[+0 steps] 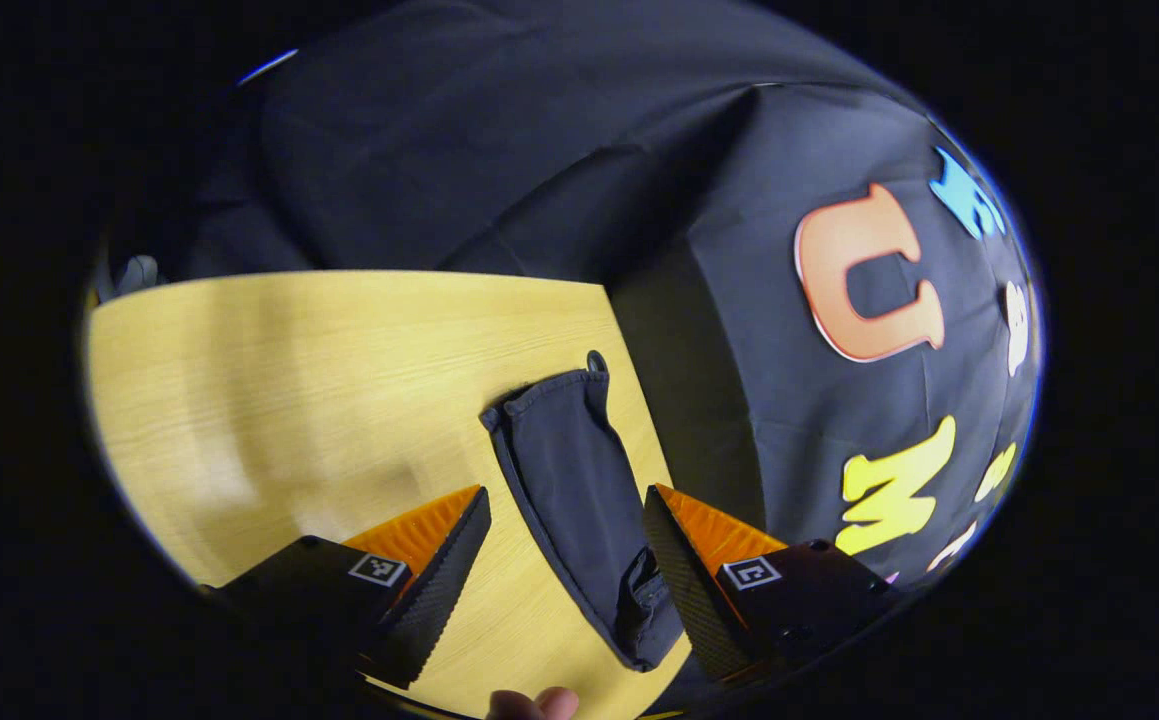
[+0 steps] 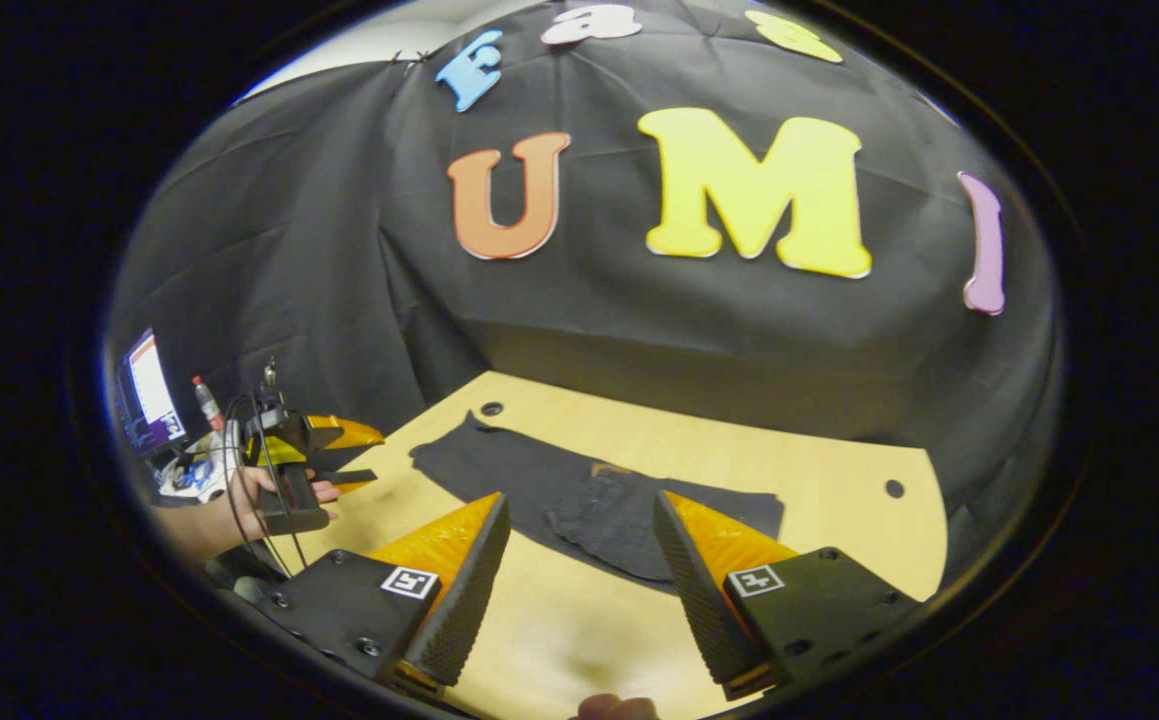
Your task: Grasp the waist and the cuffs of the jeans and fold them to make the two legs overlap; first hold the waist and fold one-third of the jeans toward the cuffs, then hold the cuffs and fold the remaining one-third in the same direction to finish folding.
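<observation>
The dark jeans [image 2: 539, 480] lie flat in a long strip across the wooden table [image 2: 839, 470]. In the right gripper view a thicker bunched part with a small brown patch sits near the strip's middle. My right gripper [image 2: 579, 500] hangs open above the table's near side, just short of the jeans, with nothing between its fingers. In the left gripper view the jeans [image 1: 579, 480] run along the table's right edge. My left gripper [image 1: 567, 495] is open above them, its right finger [image 1: 674, 550] over the cloth. The left gripper [image 2: 364, 455], held by a hand, also appears at the table's left end.
Black cloth walls close in the table at the back and sides. The tabletop has round holes [image 2: 491, 408] near its far corners. A monitor [image 2: 144, 390] and a small bottle [image 2: 207, 400] stand beyond the left end. Bare wood [image 1: 289, 380] spreads left of the jeans.
</observation>
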A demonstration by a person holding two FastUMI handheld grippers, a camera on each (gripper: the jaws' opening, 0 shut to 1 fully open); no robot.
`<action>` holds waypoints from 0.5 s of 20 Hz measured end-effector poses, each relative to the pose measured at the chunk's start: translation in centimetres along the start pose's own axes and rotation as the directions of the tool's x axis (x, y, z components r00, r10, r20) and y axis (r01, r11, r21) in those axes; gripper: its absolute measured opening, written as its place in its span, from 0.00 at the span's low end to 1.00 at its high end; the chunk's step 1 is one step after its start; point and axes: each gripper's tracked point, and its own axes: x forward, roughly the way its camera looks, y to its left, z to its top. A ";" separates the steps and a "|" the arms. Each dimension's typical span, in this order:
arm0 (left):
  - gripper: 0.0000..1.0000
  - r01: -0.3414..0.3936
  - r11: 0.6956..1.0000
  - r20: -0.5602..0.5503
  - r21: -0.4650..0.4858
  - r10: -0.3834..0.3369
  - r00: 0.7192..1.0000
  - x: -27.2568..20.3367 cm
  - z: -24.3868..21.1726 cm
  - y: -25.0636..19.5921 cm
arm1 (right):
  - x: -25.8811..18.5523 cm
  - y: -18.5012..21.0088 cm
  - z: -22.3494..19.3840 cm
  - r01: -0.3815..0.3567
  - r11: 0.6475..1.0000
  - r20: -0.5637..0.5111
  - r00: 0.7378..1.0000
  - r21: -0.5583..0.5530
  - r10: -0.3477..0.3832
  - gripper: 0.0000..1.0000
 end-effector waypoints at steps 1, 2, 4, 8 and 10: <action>0.99 0.002 0.999 -0.007 -0.037 -0.002 1.000 1.2 0.4 0.1 | -0.5 -1.0 0.1 0.026 1.000 0.002 1.000 0.009 -0.026 0.87; 0.99 -0.002 0.998 -0.010 -0.067 0.001 1.000 2.2 0.9 0.4 | -1.0 -1.9 0.1 0.049 0.999 -0.002 0.999 0.013 -0.048 0.89; 0.99 -0.020 0.995 -0.009 -0.094 0.020 1.000 3.8 1.1 1.4 | -1.5 -3.4 -0.2 0.086 0.996 -0.010 0.996 0.025 -0.085 0.89; 0.99 -0.034 0.992 -0.005 -0.122 0.034 0.999 6.4 1.4 2.1 | -2.0 -4.6 -1.6 0.114 0.991 -0.057 0.992 0.070 -0.110 0.87; 0.98 -0.028 0.995 0.008 -0.100 0.029 1.000 7.6 1.7 1.7 | -1.7 -5.5 -2.2 0.135 0.989 -0.066 0.989 0.054 -0.132 0.88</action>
